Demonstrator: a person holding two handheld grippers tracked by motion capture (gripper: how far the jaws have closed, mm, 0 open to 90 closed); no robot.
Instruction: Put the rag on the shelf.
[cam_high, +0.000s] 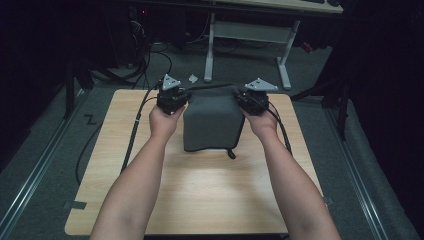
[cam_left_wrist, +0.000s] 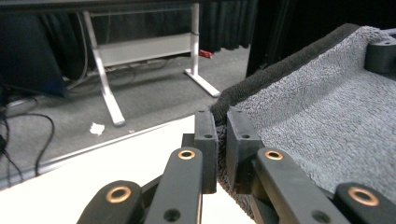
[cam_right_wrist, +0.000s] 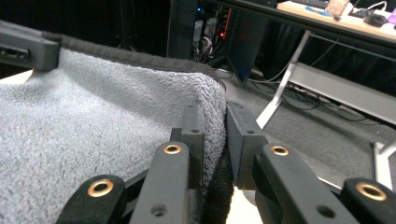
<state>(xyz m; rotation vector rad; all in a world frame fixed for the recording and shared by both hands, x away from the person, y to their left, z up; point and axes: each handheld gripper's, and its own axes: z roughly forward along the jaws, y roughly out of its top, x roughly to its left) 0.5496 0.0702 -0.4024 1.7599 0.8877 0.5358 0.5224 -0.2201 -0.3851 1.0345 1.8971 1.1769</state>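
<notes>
High view: grey towel (cam_high: 212, 122) held by far corners above wooden counter (cam_high: 200, 200), near edge draping onto it. L hand-held gripper (cam_high: 172, 100) at towel's left corner, R hand-held gripper (cam_high: 252, 100) at right.
L gripper view: jaws pinched on towel (cam_left_wrist: 317, 126) corner.
R gripper view: jaws clamped on towel (cam_right_wrist: 93, 140) edge.

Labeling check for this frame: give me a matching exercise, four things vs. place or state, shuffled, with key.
Things:
1. left gripper
2. right gripper
3. grey towel
4. scrap of paper

Places or states:
A. on the floor beyond the table
B. shut on the towel's right far corner
C. draped on the table, far edge lifted
D. shut on the towel's left far corner

Pairs: 1-D, 2-B, 3-C, 4-A
</notes>
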